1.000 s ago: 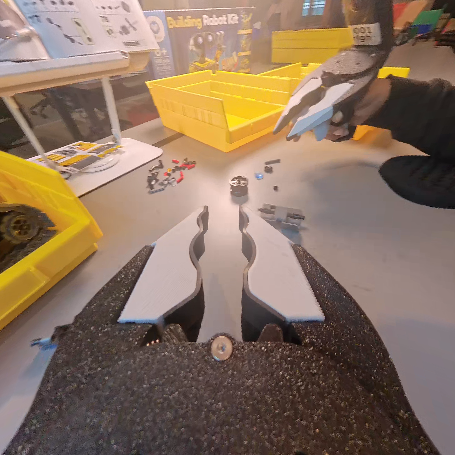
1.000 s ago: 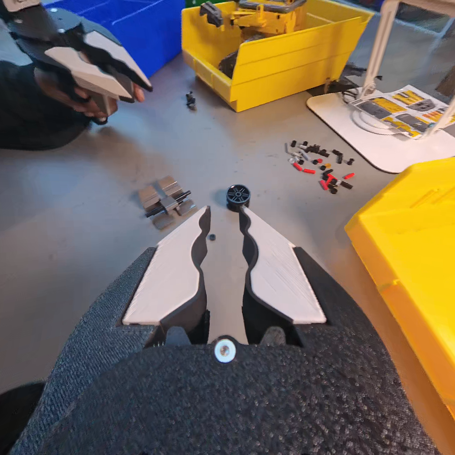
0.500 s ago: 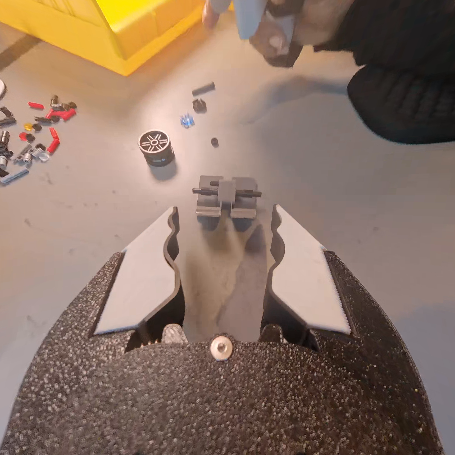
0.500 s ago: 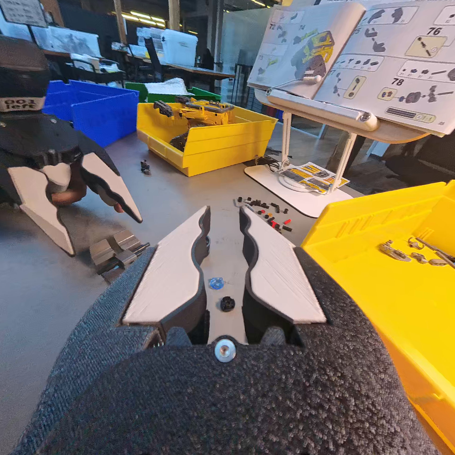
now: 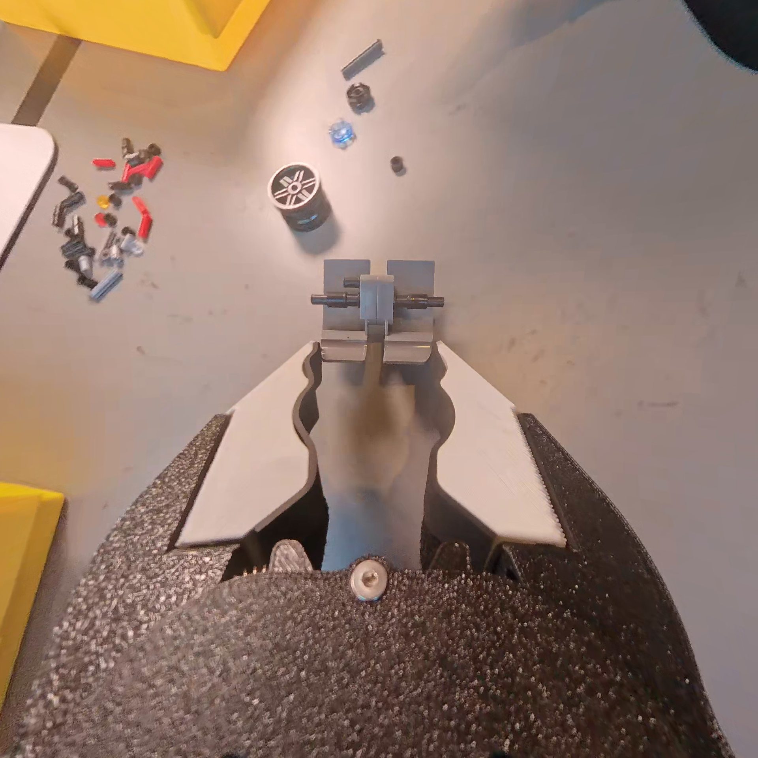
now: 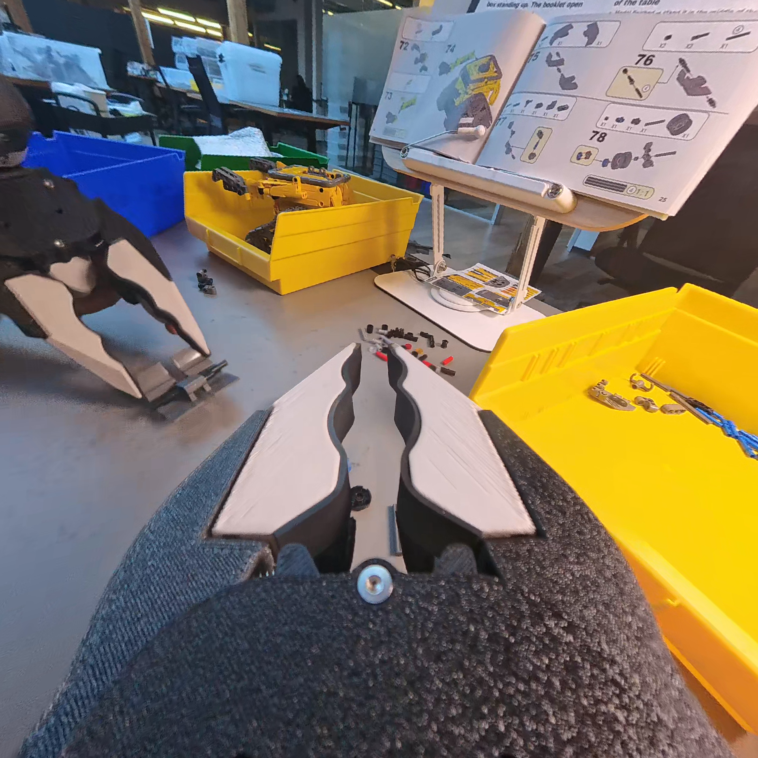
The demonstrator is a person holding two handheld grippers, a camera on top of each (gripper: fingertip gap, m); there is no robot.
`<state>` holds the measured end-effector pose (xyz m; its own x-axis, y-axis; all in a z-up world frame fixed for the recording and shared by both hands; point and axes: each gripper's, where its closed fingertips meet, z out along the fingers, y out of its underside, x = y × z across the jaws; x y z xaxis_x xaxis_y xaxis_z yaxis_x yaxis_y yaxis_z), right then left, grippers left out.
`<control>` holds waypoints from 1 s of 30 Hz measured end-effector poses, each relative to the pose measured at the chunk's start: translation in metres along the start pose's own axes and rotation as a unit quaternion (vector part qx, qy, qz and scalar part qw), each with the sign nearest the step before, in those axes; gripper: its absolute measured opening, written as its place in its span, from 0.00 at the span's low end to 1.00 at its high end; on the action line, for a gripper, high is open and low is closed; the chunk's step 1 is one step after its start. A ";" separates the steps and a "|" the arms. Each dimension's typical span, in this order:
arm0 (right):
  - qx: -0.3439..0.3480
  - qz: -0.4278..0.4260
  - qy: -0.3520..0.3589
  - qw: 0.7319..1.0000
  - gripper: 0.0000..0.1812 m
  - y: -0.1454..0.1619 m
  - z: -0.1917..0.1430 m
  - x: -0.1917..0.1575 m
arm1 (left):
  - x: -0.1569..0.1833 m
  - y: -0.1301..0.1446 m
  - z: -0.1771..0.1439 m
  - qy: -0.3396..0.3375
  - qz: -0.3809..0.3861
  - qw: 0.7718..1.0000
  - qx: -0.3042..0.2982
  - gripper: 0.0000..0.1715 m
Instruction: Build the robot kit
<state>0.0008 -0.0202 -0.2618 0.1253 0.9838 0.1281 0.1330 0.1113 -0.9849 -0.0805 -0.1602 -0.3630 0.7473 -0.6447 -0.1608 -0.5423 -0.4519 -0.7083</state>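
The left gripper (image 5: pixel 376 352) is spread wide, its tips flanking the near edge of a grey brick assembly (image 5: pixel 376 311) with black pins, lying on the grey table (image 5: pixel 574 287). Just beyond sit a black wheel (image 5: pixel 299 201) and small loose parts (image 5: pixel 102 221) at far left. The right gripper (image 6: pixel 374 352) hovers narrowly parted and empty, beside a yellow bin (image 6: pixel 615 471) on its right.

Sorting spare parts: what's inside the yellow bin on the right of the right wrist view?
The yellow bin holds several small grey pieces and a blue-and-black part. The frame edge cuts off its far right.
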 end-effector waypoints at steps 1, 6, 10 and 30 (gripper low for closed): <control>-0.006 -0.001 -0.008 1.000 0.07 0.002 0.001 -0.003 | -0.006 0.005 -0.006 -0.002 -0.010 1.000 -0.002 0.31; -0.042 -0.041 -0.021 0.998 0.07 0.016 0.009 -0.014 | -0.040 0.044 -0.025 -0.049 -0.077 0.995 -0.029 0.31; -0.060 -0.057 -0.040 0.996 0.07 0.023 0.013 -0.023 | -0.047 0.052 -0.032 -0.056 -0.102 0.993 -0.029 0.31; -0.085 -0.063 -0.057 0.993 0.09 0.041 0.024 -0.033 | -0.062 0.039 -0.027 -0.094 -0.175 0.979 0.033 0.34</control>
<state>-0.0212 -0.0446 -0.3089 -0.0128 0.9739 0.2265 0.3052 0.2196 -0.9266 -0.1583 -0.1543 -0.3616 0.9440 -0.3293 -0.0189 -0.2181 -0.5802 -0.7847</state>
